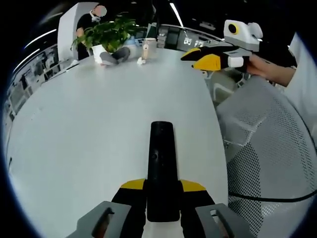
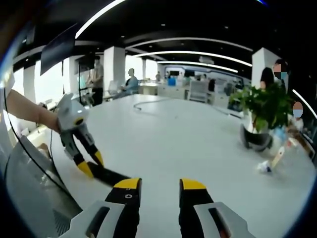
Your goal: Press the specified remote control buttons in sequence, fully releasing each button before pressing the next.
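Observation:
A long black remote control [image 1: 161, 148] points away from me over the white table [image 1: 89, 129], its near end clamped between the yellow-tipped jaws of my left gripper [image 1: 163, 185], which is shut on it. In the right gripper view the same remote [image 2: 111, 177] sticks out of the left gripper [image 2: 91, 163], held by a hand just above the table's near-left part. My right gripper [image 2: 160, 184] is open with nothing between its jaws. It also shows at the upper right of the left gripper view [image 1: 200, 57], in a hand, off the table's edge and well away from the remote.
A potted plant [image 1: 109, 34] stands at the table's far end with a cup [image 1: 148, 48] and small items beside it; the plant [image 2: 262, 109] appears at the right in the right gripper view. A white mesh chair [image 1: 267, 148] stands along the table's edge. People are in the background.

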The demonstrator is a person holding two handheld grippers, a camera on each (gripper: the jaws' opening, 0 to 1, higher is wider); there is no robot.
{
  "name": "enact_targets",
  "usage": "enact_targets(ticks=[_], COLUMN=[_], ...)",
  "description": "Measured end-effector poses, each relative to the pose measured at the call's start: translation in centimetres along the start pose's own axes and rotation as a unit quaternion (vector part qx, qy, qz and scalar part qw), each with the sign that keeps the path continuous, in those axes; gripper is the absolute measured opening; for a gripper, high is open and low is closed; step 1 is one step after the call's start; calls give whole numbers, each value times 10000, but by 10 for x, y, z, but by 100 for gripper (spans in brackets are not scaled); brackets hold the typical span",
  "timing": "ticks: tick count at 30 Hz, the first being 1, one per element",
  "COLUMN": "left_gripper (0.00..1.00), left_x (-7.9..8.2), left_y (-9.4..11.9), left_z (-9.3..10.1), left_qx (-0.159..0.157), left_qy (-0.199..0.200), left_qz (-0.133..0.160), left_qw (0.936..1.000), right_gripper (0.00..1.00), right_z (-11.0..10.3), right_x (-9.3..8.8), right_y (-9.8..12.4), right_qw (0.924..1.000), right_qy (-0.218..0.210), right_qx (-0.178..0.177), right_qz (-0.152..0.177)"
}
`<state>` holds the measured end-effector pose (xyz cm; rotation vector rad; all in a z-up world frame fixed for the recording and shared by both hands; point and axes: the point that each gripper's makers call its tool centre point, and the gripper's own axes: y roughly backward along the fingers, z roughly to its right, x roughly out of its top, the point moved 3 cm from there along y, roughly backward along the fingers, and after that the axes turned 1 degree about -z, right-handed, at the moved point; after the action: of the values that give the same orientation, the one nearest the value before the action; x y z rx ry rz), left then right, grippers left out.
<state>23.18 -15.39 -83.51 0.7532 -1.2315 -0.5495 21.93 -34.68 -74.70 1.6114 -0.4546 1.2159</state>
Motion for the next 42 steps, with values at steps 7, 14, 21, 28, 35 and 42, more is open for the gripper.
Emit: enact_targets(ticks=[7, 14, 21, 28, 35, 42], left_gripper=[24, 24, 24, 24, 24, 24], left_x=[0, -1, -1, -3, -5, -6], left_y=[0, -1, -2, -2, 0, -1], left_z=[4, 10, 16, 22, 30, 33], left_qx=[11, 36, 44, 86, 65, 95], left_qy=[43, 133, 121, 74, 46, 69], left_qz=[70, 189, 237, 223, 255, 275], left_qw=[10000, 9997, 9996, 9997, 9996, 9996], right_gripper=[27, 27, 27, 27, 27, 27], right_z=[0, 0, -1, 0, -1, -1], right_x=[-1, -1, -1, -1, -2, -2], right_y=[0, 0, -1, -1, -1, -1], right_qw=[10000, 10000, 10000, 10000, 10000, 10000], right_qy=[4, 9, 11, -2, 12, 19], right_qx=[9, 17, 24, 27, 41, 39], right_qz=[-14, -22, -24, -33, -39, -50])
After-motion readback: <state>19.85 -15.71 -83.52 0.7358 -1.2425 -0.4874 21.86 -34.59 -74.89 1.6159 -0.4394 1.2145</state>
